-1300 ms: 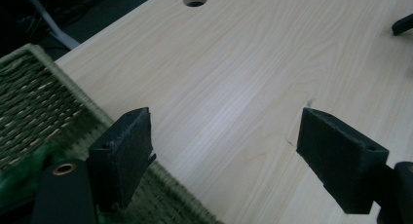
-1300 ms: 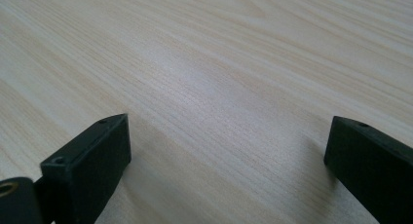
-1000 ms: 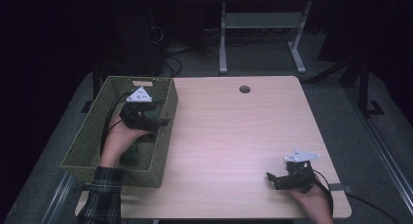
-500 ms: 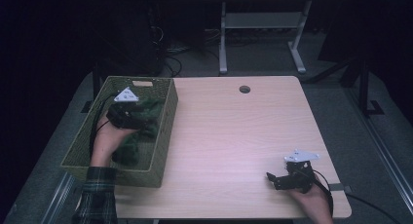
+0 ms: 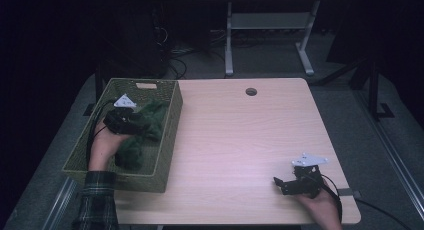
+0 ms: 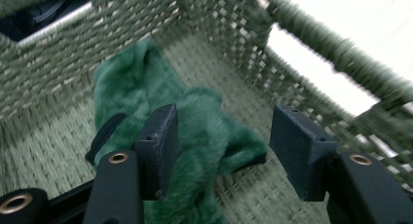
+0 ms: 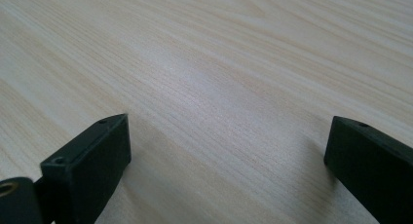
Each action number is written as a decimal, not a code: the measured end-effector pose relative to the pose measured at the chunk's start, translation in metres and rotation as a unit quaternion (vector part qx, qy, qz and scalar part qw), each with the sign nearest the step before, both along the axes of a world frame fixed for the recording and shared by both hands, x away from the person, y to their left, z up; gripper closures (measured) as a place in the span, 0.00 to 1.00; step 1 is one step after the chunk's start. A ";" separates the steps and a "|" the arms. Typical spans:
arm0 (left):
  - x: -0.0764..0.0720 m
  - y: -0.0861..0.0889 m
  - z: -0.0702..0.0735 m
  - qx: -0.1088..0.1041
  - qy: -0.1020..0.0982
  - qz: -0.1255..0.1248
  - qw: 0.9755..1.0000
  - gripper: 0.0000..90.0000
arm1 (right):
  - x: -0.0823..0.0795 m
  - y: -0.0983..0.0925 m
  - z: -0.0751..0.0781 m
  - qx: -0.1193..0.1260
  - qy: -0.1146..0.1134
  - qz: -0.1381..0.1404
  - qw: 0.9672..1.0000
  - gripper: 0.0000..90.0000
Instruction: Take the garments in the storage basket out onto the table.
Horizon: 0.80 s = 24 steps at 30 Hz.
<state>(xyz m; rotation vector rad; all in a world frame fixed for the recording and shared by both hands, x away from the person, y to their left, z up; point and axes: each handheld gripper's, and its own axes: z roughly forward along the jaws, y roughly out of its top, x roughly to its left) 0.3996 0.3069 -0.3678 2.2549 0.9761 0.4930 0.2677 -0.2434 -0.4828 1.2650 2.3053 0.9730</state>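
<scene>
Closing our left gripper (image 6: 221, 151) on the green furry cloth (image 6: 190, 131) at center frame inside the basket (image 5: 170, 135) to grab it, pads not yet pinching, right gripper (image 7: 226, 156) wide, idle on the table (image 7: 219, 63).

Left claw (image 6: 221, 151) over green furry cloth (image 6: 185, 121) inside woven basket (image 6: 229, 24); jaws apart, just closing.

Plaid sleeve (image 5: 97, 200), black gripper (image 5: 282, 185) jaws with brass-ringed screw holes

The left gripper (image 5: 131, 124) hid part of the green plush cloth (image 5: 145, 127); motion blur smeared the basket (image 6: 336, 53) rim, and the cloth's lower end ran off the frame
</scene>
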 end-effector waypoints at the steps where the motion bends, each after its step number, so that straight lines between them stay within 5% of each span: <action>1: 0.001 0.002 -0.002 -0.001 0.002 0.003 1.000 0.48 | 0.000 0.000 0.000 0.000 0.000 0.000 1.000 0.03; 24: 0.011 0.013 -0.034 0.061 0.069 0.038 0.995 0.59 | 0.000 0.000 0.000 0.000 -0.001 0.000 1.000 0.03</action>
